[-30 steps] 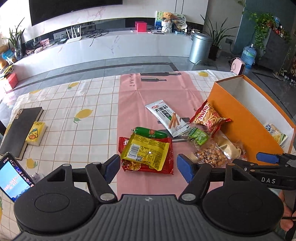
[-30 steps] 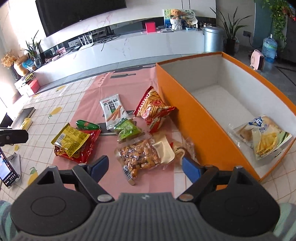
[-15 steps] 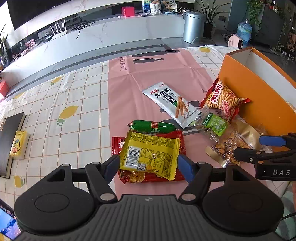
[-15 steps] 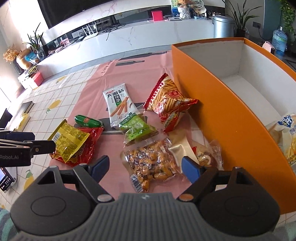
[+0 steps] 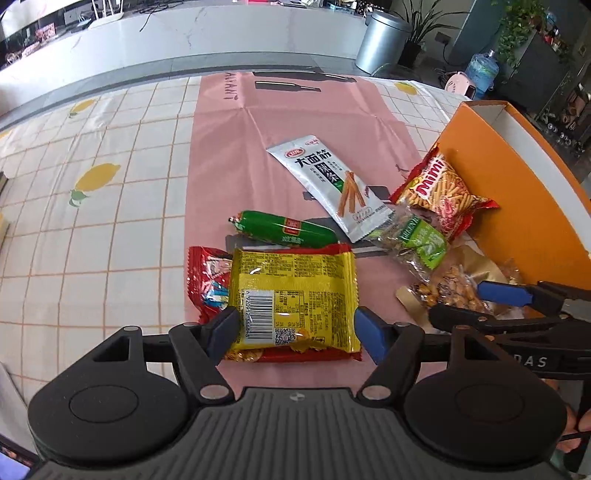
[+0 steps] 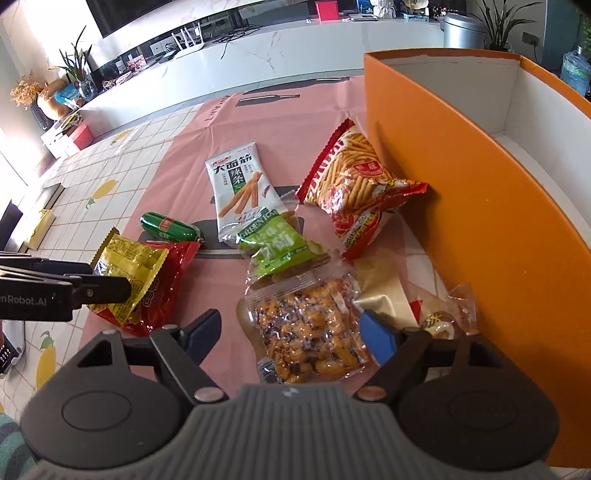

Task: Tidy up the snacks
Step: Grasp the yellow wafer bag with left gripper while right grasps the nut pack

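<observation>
long white marble counter (image 6: 295, 48) spans the back wall. metal bin (image 5: 380, 40) at its right end, potted plant (image 5: 421, 26) beside it, tv (image 6: 147, 11) above, grey floor below.

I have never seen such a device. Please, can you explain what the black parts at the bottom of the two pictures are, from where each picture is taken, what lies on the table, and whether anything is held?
The black parts are two hand-held grippers, each with two blue-tipped fingers; a person carries one in each hand. A camera sits on each gripper and looks forward along its fingers.

One picture comes from the left gripper, the other from the right gripper. Each also appears at the edge of the other's picture.

On the pink mat lie snacks: a yellow packet on top of a red packet, a green sausage, a white spicy-strip packet, a green-label packet, a clear bag of nuts and a red Mimi bag. An orange box stands beside them.

Nothing is held. Both grippers are open: the left straddles the yellow packet, the right the nut bag.
</observation>
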`<state>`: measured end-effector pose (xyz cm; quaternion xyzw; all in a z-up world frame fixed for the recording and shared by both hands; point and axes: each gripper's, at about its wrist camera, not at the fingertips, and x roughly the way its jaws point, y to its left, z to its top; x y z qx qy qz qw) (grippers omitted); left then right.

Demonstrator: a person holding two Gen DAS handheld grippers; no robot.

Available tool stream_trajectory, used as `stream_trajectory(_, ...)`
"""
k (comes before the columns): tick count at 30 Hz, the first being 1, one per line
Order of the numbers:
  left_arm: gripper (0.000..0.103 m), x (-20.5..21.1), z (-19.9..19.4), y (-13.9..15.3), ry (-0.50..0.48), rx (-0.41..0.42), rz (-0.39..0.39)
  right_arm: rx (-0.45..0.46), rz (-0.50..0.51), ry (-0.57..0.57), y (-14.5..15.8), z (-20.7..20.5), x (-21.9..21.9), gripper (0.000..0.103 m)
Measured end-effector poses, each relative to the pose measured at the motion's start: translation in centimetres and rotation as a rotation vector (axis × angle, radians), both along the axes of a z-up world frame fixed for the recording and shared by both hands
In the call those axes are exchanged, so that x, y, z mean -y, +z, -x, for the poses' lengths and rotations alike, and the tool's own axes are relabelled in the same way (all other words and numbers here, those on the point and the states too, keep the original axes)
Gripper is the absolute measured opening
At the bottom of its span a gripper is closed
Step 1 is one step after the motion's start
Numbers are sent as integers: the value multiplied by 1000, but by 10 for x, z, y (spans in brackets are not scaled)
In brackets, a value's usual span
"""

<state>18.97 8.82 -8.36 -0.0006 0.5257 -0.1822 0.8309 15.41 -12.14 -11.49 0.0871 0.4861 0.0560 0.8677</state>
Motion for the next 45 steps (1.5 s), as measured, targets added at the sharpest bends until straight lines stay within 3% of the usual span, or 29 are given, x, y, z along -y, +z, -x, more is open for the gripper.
stream_trajectory(4, 83, 4, 13, -3, -29, -75, 94, -13, -24, 23, 0, 4, -1, 76)
stream_trajectory(6, 83, 9, 18, -3, -58, -82, 93, -15, -20, 29, 0, 5, 0, 75)
stream_trajectory(10, 83, 21, 25, 8, -122, 46, -68, -12, -17, 38, 3, 7, 5, 74)
stream_trajectory(14, 85, 37, 24, 13, -279, 133, -189, -6, 0, 65, 4, 7, 6, 75)
stream_trajectory(21, 85, 69, 35, -5, -650, 227, -427, -17, 12, 101, -4, 4, 5, 75)
stream_trajectory(24, 85, 78, 36, -13, -742, 250, -500, -12, 18, 112, -6, 1, 3, 75)
stream_trajectory(26, 85, 81, 33, -16, -773, 245, -505, -5, 34, 125, -7, 0, 1, 75)
stream_trajectory(32, 85, 81, 16, -23, -744, 189, -467, 27, 67, 179, -12, 4, -6, 81)
stream_trajectory(38, 83, 78, 8, -23, -648, 160, -410, 63, 127, 213, -16, 8, -14, 82)
stream_trajectory(45, 63, 70, 11, -14, -471, 137, -324, 84, 213, 204, -14, 11, -15, 58)
